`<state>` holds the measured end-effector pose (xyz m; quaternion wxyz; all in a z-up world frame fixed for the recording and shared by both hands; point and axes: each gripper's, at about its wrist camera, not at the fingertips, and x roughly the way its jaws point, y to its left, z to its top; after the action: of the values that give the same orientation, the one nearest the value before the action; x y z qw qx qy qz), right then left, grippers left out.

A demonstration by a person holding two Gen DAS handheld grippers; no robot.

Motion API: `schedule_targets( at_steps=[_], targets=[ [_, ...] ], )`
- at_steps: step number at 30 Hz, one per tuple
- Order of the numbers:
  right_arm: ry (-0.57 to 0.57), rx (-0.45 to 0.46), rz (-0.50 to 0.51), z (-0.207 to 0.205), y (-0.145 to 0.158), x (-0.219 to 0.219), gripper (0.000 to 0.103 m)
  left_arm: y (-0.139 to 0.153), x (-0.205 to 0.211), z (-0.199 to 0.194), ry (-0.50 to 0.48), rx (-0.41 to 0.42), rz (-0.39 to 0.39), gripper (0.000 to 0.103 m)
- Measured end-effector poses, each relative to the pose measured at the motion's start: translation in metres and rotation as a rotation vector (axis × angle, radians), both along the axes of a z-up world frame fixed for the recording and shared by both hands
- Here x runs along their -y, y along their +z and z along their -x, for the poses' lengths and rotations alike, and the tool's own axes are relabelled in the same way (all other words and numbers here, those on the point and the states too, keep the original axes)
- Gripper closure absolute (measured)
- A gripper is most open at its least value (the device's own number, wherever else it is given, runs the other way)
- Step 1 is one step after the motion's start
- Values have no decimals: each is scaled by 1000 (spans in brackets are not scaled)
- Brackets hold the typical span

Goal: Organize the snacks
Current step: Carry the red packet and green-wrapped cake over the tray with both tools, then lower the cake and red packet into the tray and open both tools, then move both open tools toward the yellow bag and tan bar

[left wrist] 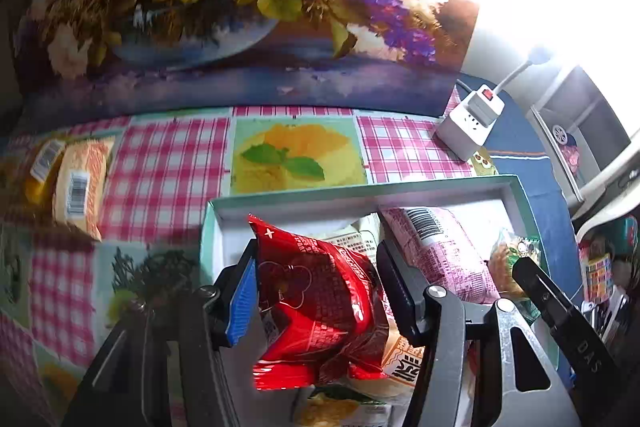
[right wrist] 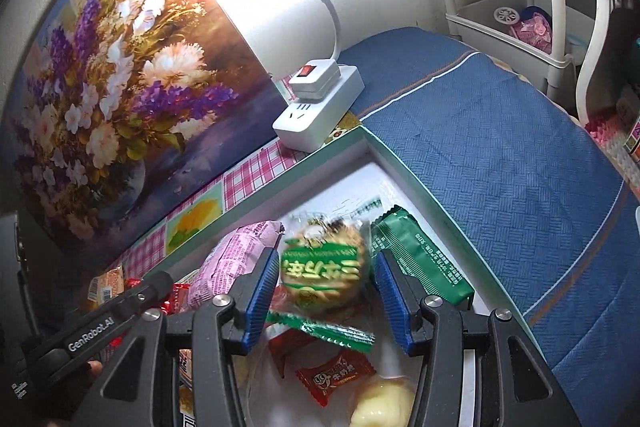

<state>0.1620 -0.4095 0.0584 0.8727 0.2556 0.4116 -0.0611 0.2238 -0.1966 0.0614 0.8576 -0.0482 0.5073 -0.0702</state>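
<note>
Left gripper [left wrist: 316, 291]: we hold a red packet [left wrist: 320, 303] between the pads, over the near left part of the box [left wrist: 360, 193]; the jaws are closed on it

Right gripper [right wrist: 326, 297]: we have a round green-labelled biscuit pack [right wrist: 322, 267] between the blue pads; the left pad touches it, but at the right pad a gap seems to show, so we cannot tell if it is truly gripped

Step in hand: we judge both packets are being set into the box

Doing it well: we should lower each packet until it rests on the ones beneath before opening, keep the two grippers apart so they do not knock, and place the red packet flat in the free left corner, not on the heap

Box contents: a pink packet [left wrist: 436, 255] lies against the far wall, a green wrapper [right wrist: 420, 263] along the right wall, a small red sweet [right wrist: 334, 377] and a pale yellow piece [right wrist: 382, 405] near us, with white and orange packs under the red packet

Still outside: two orange packets [left wrist: 78, 187] lie on the checked cloth [left wrist: 168, 163] well to the left of the box, so we judge the task unfinished

Nearby: a white power strip [right wrist: 316, 107] sits just beyond the far right corner of the box
</note>
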Motion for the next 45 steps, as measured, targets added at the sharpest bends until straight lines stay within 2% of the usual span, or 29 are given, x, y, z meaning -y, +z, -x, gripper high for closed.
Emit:
schedule_targets(
  at_steps=[4, 6, 10, 14, 25, 28, 32, 34, 36, 37, 38, 39, 42, 45],
  targets=[
    [9, 10, -12, 1, 1, 0, 50, 0, 0, 3, 24, 4, -4, 43],
    [9, 14, -14, 2, 2, 1, 50, 2, -2, 6, 32, 10, 0, 33],
    [15, 12, -28, 1, 1, 1, 49, 1, -7, 12, 43, 9, -2, 32],
    [19, -1, -30, -1, -3, -1, 43, 2, -11, 14, 58, 14, -15, 19],
    [37, 5, -10, -2, -1, -6, 24, 15, -28, 17, 149, 62, -49, 19],
    [40, 4, 0, -2, 0, -8, 23, 14, -30, 16, 160, 53, -68, 19],
    [43, 1, 11, -2, 1, -9, 22, 13, -34, 16, 177, 46, -57, 19],
    [42, 4, 17, -2, 1, -9, 12, 14, -35, 16, 182, 49, -48, 19],
    [39, 11, 30, -2, 3, -10, 11, 14, -36, 15, 189, 51, -42, 19],
    [40, 12, 34, -2, 4, -11, 11, 15, -36, 15, 192, 51, -42, 17],
    [43, 14, 35, -2, 4, -12, 11, 14, -37, 15, 195, 51, -44, 7],
    [47, 14, 36, -2, 4, -13, 11, 13, -38, 15, 201, 53, -45, 2],
    [60, 14, 45, -3, 4, -16, 11, 13, -40, 15, 219, 59, -43, 2],
    [64, 17, 49, -3, 4, -19, 0, 12, -43, 15, 232, 60, -36, 2]
  ],
)
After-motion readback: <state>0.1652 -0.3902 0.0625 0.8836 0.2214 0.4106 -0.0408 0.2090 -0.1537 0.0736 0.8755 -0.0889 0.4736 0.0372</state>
